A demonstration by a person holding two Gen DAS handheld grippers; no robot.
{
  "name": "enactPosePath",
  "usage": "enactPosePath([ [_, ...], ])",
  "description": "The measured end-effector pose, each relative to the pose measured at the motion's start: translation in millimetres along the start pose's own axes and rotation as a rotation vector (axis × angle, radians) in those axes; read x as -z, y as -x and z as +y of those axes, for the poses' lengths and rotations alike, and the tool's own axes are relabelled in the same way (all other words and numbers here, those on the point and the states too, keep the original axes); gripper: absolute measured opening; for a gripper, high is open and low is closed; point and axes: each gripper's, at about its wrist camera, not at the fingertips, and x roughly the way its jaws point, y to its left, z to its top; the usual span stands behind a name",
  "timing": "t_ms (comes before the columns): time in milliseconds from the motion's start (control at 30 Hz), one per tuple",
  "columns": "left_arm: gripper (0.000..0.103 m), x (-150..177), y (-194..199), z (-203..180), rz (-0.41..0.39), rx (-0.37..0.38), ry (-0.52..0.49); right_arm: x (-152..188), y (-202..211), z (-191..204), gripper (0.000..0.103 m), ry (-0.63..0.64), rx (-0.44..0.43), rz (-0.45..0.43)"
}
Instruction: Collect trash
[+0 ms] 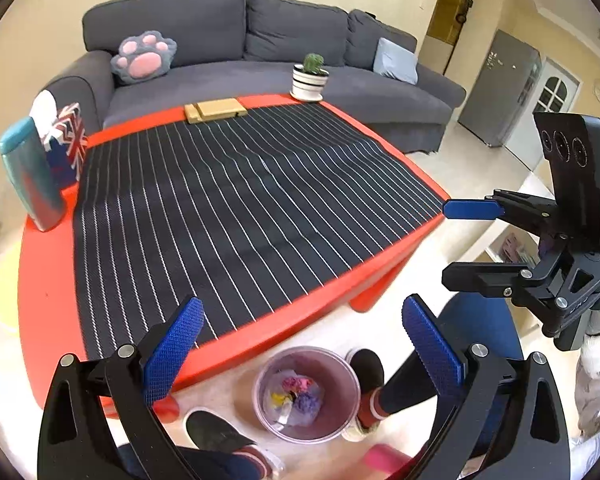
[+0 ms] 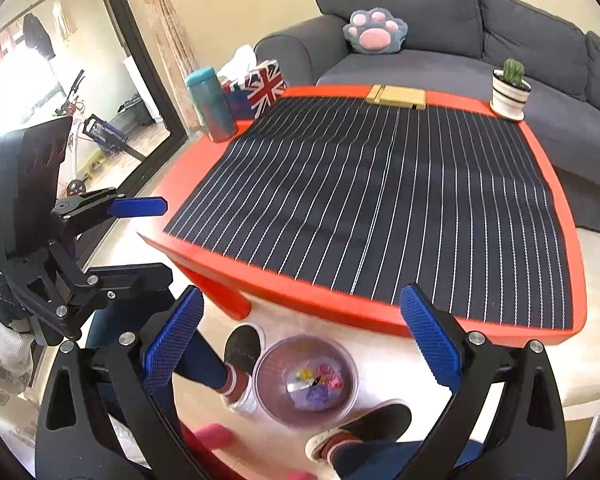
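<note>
A clear purple-tinted bin (image 1: 332,364) stands on the floor just off the red table's near edge, with crumpled pink, yellow and purple paper (image 1: 298,394) lying in it. My left gripper (image 1: 300,308) hovers above the bin, jaws wide open with nothing between the blue pads. In the right wrist view the same bin (image 2: 284,356) sits below my right gripper (image 2: 302,296), which is also open and empty. Each gripper appears in the other's view: the right one (image 1: 456,242) at the right edge, the left one (image 2: 160,240) at the left edge. I see no trash on the striped mat (image 1: 240,200).
The red table (image 1: 48,280) carries a teal bottle (image 1: 28,172), a Union Jack tissue box (image 1: 66,140), wooden blocks (image 1: 214,110) and a potted cactus (image 1: 310,78). A grey sofa (image 1: 228,28) stands behind it. A person's shoes (image 1: 366,368) flank the bin.
</note>
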Motion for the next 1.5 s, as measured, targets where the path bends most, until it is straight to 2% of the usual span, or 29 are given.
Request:
enactPosePath([
  [233,0.096,-24,6,13,-0.055,-0.026,0.012,-33,4,-2,0.097,0.010,0.027,-0.060],
  [533,0.096,-51,10,32,-0.098,-0.136,0.054,-64,3,-6,0.097,0.016,0.038,-0.103],
  [767,0.096,-66,9,46,-0.109,-0.077,0.078,-75,-1,-7,0.097,0.028,0.022,-0.108],
  [967,0.097,-70,2,49,-0.101,-0.058,0.087,-82,-3,-9,0.097,0.031,0.016,-0.111],
  [1167,0.097,-73,-1,50,-0.102,-0.100,0.077,-85,-3,-9,0.097,0.038,0.015,-0.109],
  [1500,0.097,-73,0,53,-0.111,-0.111,0.091,-89,-6,-9,0.097,0.041,0.015,-0.104],
])
